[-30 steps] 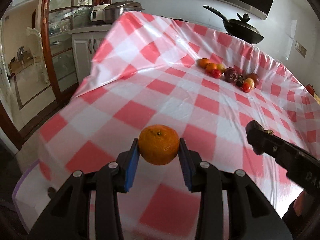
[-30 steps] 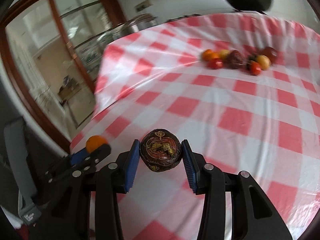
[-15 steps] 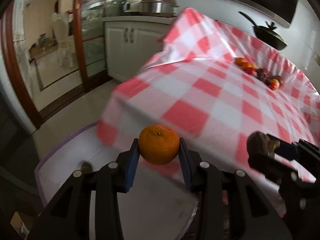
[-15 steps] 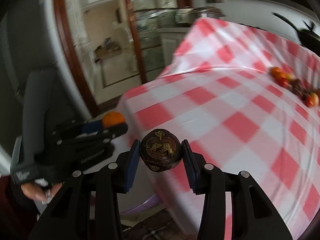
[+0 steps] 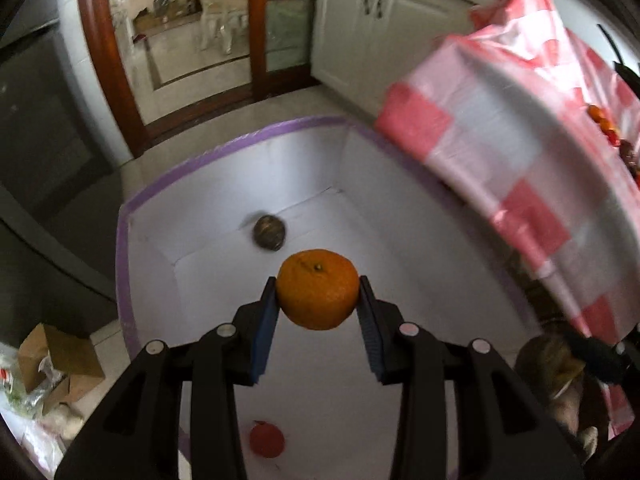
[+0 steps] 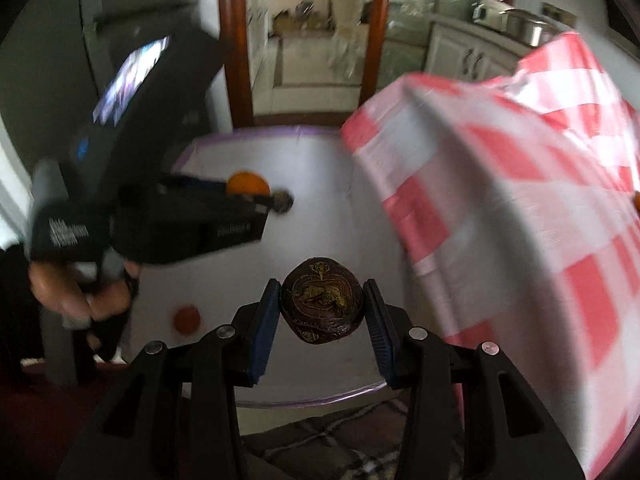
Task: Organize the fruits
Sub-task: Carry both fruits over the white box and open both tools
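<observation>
The left gripper (image 5: pixel 319 307) has its blue pads clamped on either side of an orange (image 5: pixel 318 289), holding it in the air over the open white box (image 5: pixel 168 188) with the purple rim that sits on the floor just beside the table. The right gripper (image 6: pixel 322 310) is likewise closed on a dark, wrinkled brown fruit (image 6: pixel 322 300), poised over the near edge of the same box. To my eye the step in hand is the drop: it would go best if each fruit were lowered well inside the walls before the pads part, so nothing bounces out or lands hard on what is already there, and if the two tools kept apart, since they share one opening. Inside, a dark round fruit (image 5: pixel 269 232) lies near the far wall and a small red fruit (image 5: pixel 267 439) rests near the closer end; the rest of the floor is bare white. More fruit (image 5: pixel 604 126) waits up on the red-and-white checked tablecloth (image 5: pixel 516 128).
</observation>
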A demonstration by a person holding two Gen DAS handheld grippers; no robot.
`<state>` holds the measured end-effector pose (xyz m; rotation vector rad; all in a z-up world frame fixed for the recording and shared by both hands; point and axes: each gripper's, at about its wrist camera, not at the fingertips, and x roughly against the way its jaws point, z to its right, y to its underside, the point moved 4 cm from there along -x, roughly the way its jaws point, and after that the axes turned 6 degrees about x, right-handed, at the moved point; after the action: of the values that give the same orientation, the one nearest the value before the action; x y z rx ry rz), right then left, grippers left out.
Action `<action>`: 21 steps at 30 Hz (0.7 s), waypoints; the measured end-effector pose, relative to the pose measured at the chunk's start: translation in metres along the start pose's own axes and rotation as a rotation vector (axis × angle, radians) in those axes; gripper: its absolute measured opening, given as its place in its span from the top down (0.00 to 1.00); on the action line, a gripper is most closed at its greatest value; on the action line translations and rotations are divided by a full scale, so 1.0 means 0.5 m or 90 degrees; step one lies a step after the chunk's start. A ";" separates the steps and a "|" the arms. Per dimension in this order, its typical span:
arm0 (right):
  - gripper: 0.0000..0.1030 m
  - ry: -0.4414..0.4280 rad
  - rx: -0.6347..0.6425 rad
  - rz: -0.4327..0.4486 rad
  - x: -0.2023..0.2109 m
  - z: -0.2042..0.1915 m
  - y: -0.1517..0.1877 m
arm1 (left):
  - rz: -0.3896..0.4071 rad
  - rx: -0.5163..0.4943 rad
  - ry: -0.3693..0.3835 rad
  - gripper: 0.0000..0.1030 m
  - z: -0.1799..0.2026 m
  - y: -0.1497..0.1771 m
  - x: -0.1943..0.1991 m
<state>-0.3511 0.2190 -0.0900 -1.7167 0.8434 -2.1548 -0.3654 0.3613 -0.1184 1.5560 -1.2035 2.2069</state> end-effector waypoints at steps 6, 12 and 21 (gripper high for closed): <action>0.59 -0.023 0.010 -0.048 -0.068 -0.016 0.023 | -0.019 0.018 -0.046 0.62 -0.037 0.022 -0.034; 0.59 -0.038 0.026 -0.085 -0.113 -0.026 0.040 | -0.034 0.047 -0.056 0.62 -0.061 0.032 -0.050; 0.35 -0.046 0.030 -0.075 -0.097 -0.028 0.042 | -0.008 0.040 -0.069 0.24 -0.046 0.032 -0.030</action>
<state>-0.3543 0.2322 -0.1430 -1.8508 0.6827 -2.1530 -0.3841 0.3714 -0.1421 1.7236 -1.1607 2.1974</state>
